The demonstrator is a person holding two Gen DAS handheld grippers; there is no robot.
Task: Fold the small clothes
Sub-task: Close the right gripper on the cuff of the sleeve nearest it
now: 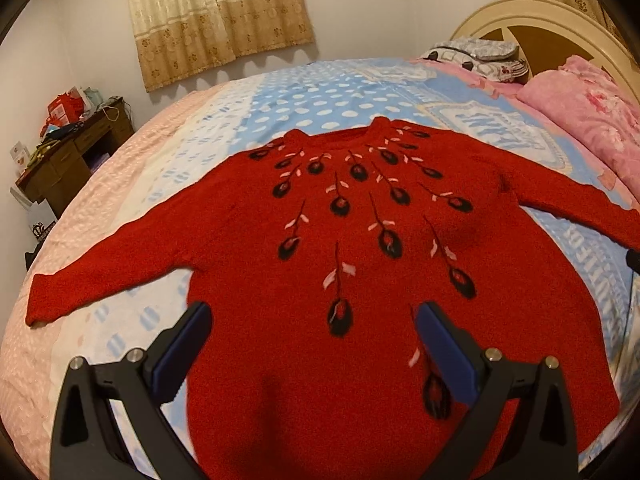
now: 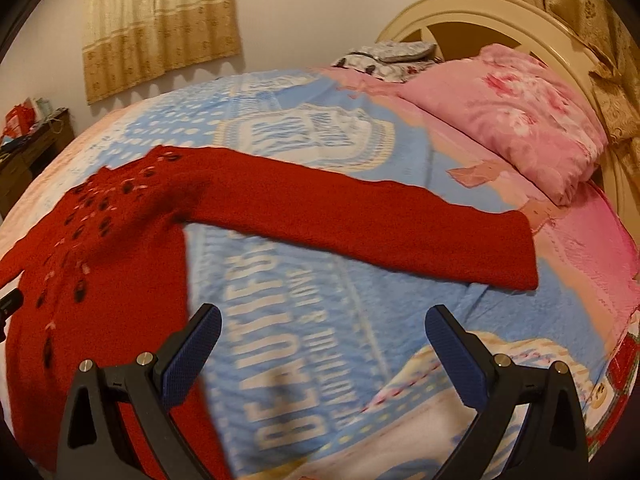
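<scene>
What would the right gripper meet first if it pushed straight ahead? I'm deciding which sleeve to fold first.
Probably the light blue printed bedspread showing between the open right gripper fingers, then the red knitted sweater's outstretched sleeve beyond; depth is unclear.

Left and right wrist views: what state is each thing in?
Red sweater: spread flat, front up, unfolded.
Its right-hand sleeve: stretched out straight on the blanket.
Left tool: open, empty, above the sweater body.
Right tool: open, empty, over the blue blanket.
Pink pillow: lying by the headboard.
</scene>
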